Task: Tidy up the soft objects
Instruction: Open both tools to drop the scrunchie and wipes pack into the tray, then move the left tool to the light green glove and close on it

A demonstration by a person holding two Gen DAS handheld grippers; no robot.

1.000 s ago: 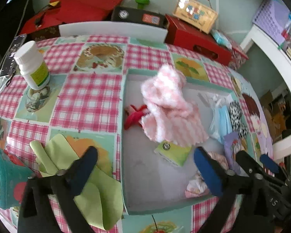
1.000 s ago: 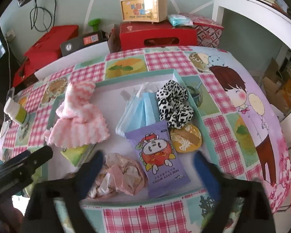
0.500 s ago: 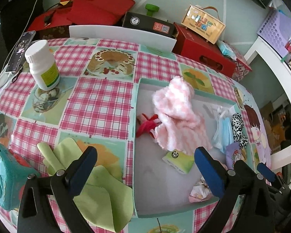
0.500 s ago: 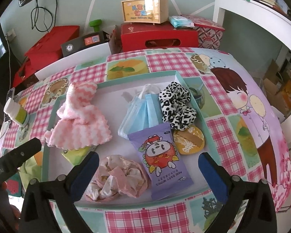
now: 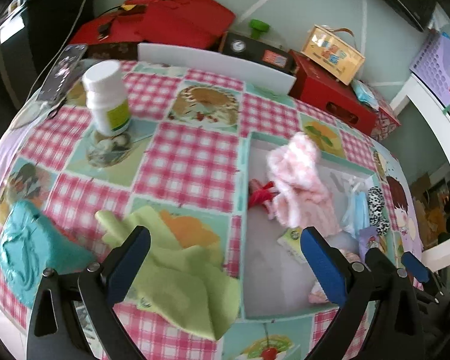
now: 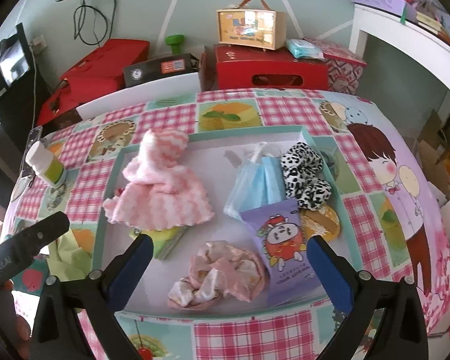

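Note:
A shallow teal-rimmed tray (image 6: 111, 180) holds a pink-white fluffy cloth (image 6: 162, 192), blue face masks (image 6: 255, 186), a leopard scrunchie (image 6: 303, 177), a pink satin scrunchie (image 6: 222, 276), a purple snack packet (image 6: 285, 246) and a green packet (image 6: 165, 240). A light green cloth (image 5: 177, 282) lies on the tablecloth left of the tray (image 5: 243, 198). My left gripper (image 5: 225, 258) is open and empty above the green cloth and the tray's left rim. My right gripper (image 6: 228, 270) is open and empty above the pink scrunchie.
A white pill bottle (image 5: 106, 99) stands far left. A teal object (image 5: 30, 258) lies at the near left edge. A red item (image 5: 261, 195) lies in the tray beside the pink cloth. Red boxes (image 6: 270, 66) and a wooden case (image 6: 250, 30) stand behind the table.
My left gripper has pulled back and swung left, so more of the green cloth and bottle shows. My right gripper has lifted back slightly. Both stay open.

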